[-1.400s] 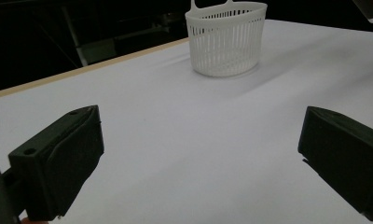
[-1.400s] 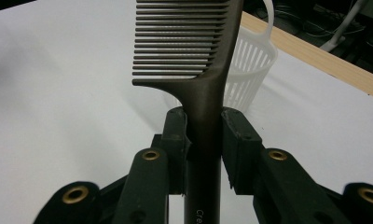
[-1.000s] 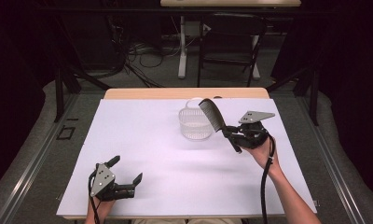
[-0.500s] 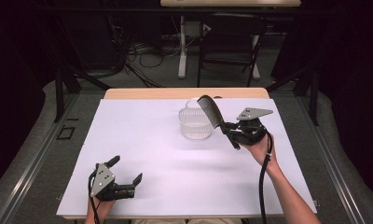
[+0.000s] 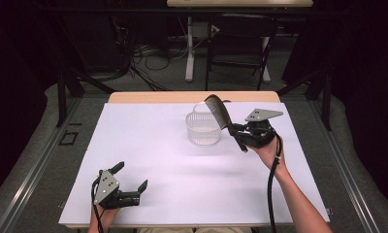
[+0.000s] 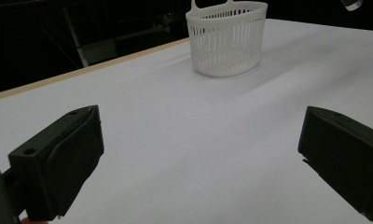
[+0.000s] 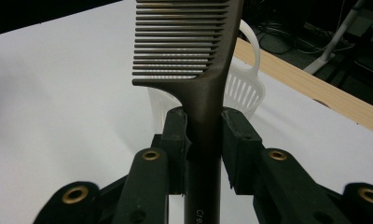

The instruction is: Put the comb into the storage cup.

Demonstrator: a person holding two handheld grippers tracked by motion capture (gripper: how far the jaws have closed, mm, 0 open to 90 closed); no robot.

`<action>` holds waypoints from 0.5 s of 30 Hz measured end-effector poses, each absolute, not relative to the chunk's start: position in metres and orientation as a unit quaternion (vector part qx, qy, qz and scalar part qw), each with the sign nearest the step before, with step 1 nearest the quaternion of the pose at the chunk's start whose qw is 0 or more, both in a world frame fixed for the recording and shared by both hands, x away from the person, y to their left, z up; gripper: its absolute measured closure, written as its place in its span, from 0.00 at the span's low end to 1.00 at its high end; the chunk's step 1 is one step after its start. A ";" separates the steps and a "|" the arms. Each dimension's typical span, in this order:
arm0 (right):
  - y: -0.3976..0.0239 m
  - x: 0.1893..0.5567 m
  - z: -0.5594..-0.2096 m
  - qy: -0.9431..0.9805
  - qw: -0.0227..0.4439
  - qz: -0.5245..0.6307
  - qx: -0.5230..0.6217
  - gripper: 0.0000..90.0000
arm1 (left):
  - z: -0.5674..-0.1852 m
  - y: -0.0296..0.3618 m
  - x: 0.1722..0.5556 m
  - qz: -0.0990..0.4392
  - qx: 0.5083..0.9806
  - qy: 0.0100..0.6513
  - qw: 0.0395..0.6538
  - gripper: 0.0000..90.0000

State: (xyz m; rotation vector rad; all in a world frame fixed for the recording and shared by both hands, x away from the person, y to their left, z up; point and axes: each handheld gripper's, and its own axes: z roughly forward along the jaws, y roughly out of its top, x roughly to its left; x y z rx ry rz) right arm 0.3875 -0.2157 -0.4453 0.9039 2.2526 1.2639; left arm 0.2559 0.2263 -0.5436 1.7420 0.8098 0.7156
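My right gripper (image 5: 236,132) is shut on the handle of a dark comb (image 5: 218,111), which points up and to the left over the rim of a white slotted basket (image 5: 203,130). In the right gripper view the comb (image 7: 194,51) stands between the jaws, teeth to the left, with the basket (image 7: 243,86) behind it. My left gripper (image 5: 131,180) rests near the table's front left, jaws wide open and nothing between them. From the left gripper view the basket (image 6: 226,39) stands far off on the white table.
A white sheet (image 5: 158,155) covers the table, with a wooden strip (image 5: 148,97) showing along its far edge. Beyond the table are a chair (image 5: 240,43), table legs and floor cables. A cable (image 5: 272,194) trails from my right gripper along the forearm.
The right gripper has tilted the comb a little further left and up over the basket's rim. The left gripper has stayed where it was.
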 end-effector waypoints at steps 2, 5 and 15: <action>-0.213 0.389 -0.446 0.806 0.199 0.454 0.324 0.81 | -0.544 0.226 0.256 0.299 0.725 0.339 0.520 0.00; -0.211 0.391 -0.445 0.806 0.199 0.455 0.322 0.81 | -0.544 0.227 0.256 0.298 0.725 0.339 0.520 0.00; -0.203 0.397 -0.442 0.804 0.200 0.461 0.318 0.81 | -0.544 0.227 0.256 0.298 0.725 0.339 0.520 0.00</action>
